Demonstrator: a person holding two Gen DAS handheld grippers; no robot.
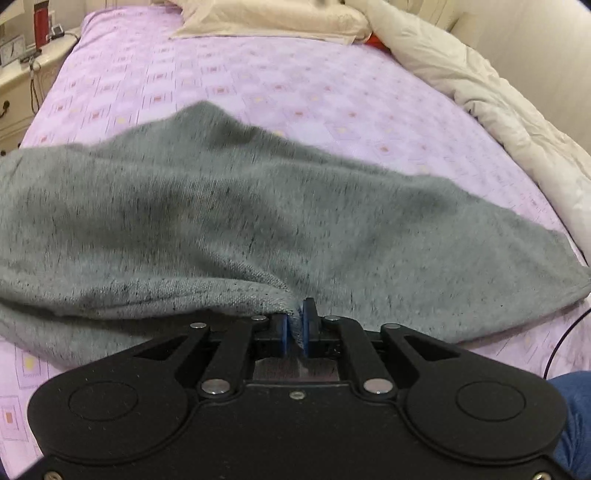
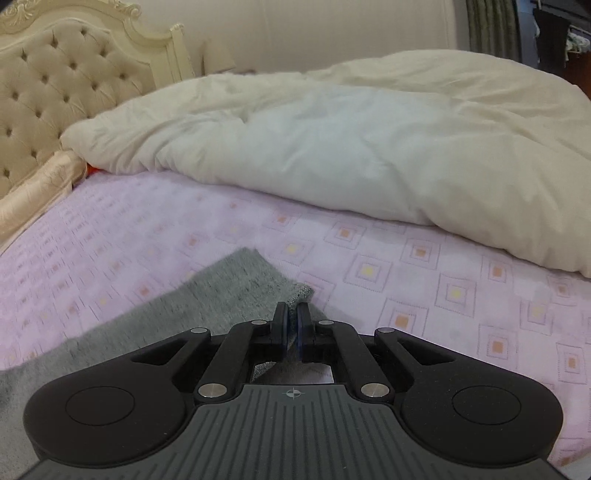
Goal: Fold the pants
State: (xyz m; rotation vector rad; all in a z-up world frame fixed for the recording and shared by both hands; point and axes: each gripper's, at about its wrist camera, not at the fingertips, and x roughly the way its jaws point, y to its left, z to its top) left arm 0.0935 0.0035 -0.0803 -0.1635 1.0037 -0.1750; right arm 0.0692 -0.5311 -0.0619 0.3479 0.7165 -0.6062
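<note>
Grey knit pants (image 1: 207, 206) lie spread across the pink patterned bed sheet (image 1: 258, 85), bunched into a raised fold in the left wrist view. My left gripper (image 1: 295, 321) is shut on a near edge of the pants, with cloth pinched between its blue pads. In the right wrist view a corner of the pants (image 2: 236, 288) runs from the lower left up to my right gripper (image 2: 293, 317), which is shut on that corner, a small tip of fabric poking out past the pads.
A cream duvet (image 2: 351, 136) is heaped along the right and far side of the bed. A pillow (image 1: 273, 18) lies at the head, by the tufted headboard (image 2: 55, 85). A nightstand (image 1: 22, 70) with a red bottle (image 1: 40, 22) stands at left. A black cable (image 1: 565, 332) and a person's blue-clad leg (image 1: 576, 413) sit at lower right.
</note>
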